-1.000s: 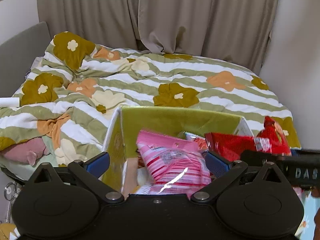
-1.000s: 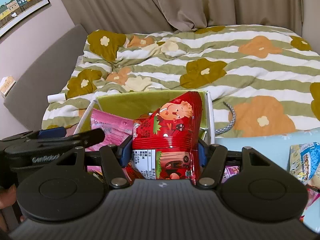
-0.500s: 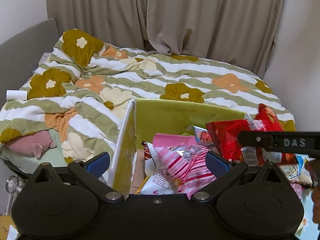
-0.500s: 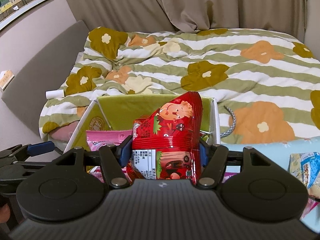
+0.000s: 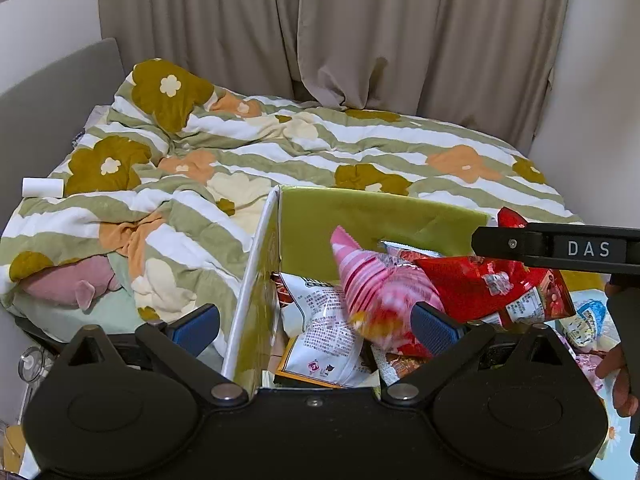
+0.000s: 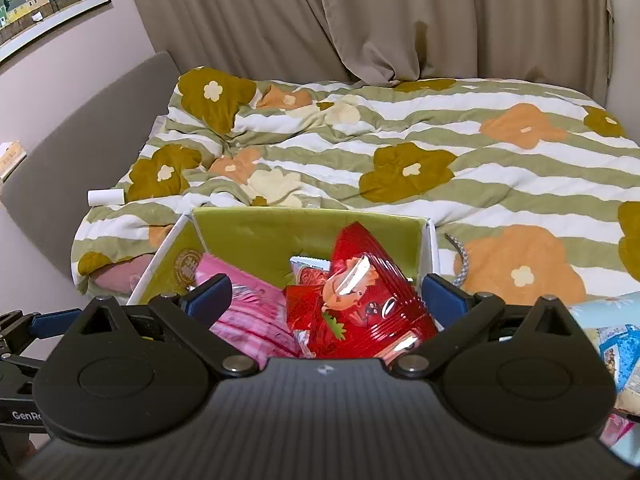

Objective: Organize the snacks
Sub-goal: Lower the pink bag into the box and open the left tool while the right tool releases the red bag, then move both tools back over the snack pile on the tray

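Note:
A box with a green inside and white rim [image 5: 376, 216] [image 6: 280, 232] stands on the bed and holds several snack bags. My right gripper [image 6: 326, 294] hovers over its near right part, jaws opening. The red snack bag [image 6: 360, 300] lies tilted between the pads, touched by neither, resting on the other bags. In the left wrist view the same red bag [image 5: 480, 284] sits under the right gripper's black finger [image 5: 560, 248]. My left gripper [image 5: 316, 326] is open over the box's left wall. A pink striped bag [image 5: 372, 292] [image 6: 248, 304], blurred, lies on a white bag [image 5: 324, 320].
A floral striped duvet [image 6: 400, 140] covers the bed, with a white roll [image 6: 105, 197] at its left edge and a pink plush [image 5: 68, 284] beside the box. More snack packets [image 6: 616, 344] lie on a light blue surface at right. A braided cord [image 6: 462, 264] lies by the box's right wall.
The right jaws have spread wide and the red bag has tipped down out of their grip into the box. The pink bag has sunk lower into the box; the left gripper has pulled back.

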Available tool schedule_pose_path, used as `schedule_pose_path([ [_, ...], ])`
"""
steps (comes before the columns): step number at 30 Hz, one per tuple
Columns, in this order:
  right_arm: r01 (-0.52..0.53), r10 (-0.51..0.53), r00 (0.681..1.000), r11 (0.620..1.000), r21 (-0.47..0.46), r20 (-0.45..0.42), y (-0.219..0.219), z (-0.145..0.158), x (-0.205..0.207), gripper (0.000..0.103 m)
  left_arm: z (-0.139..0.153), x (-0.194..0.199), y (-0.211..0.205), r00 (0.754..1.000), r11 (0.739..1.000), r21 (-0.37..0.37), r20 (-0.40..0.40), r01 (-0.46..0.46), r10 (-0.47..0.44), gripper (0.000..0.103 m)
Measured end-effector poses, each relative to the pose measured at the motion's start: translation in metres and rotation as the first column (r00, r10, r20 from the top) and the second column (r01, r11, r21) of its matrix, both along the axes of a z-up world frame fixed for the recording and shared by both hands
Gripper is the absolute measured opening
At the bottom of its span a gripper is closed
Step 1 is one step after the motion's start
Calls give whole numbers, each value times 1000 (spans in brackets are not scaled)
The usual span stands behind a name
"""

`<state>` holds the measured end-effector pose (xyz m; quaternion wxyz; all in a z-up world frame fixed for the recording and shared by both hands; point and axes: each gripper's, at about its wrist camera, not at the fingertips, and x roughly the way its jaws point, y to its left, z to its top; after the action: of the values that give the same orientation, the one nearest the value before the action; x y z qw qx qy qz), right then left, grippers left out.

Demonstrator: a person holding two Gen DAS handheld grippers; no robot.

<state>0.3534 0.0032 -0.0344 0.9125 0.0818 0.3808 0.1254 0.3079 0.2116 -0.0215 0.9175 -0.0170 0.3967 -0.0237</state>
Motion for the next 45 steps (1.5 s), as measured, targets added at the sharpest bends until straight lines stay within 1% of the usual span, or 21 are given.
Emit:
schedule_pose_path([
  [8,4,-4,999,1000,-6,47,-3,20,-27,103,19,-25,0,999,1000,4,50,-2,2,103],
  [15,10,-10,996,1000,-5,89,-8,42,-67,103,40,-56,-4,994,1000,21,106,4,-6,103],
  [19,36,-35,993,999,-10,113,-13,56,-97,103,53,-75,-11,989,999,25,142,27,-30,103],
  [24,87,-83,989,996,-27,123,-27,69,-137,103,62,-97,-28,982,996,10,165,86,-86,103],
  [29,140,-137,982,990,-8,132,-61,74,-170,103,67,-119,-55,974,992,3,186,129,-128,103],
  [36,211,-209,963,978,7,169,-131,75,-200,103,65,-140,-116,965,984,12,195,177,-176,103],
  [40,233,-226,958,972,-18,174,-176,71,-205,103,57,-141,-157,969,981,-11,161,194,-189,103],
  [45,257,-252,957,966,-18,147,-229,57,-199,103,33,-128,-208,975,977,-25,78,212,-209,103],
])
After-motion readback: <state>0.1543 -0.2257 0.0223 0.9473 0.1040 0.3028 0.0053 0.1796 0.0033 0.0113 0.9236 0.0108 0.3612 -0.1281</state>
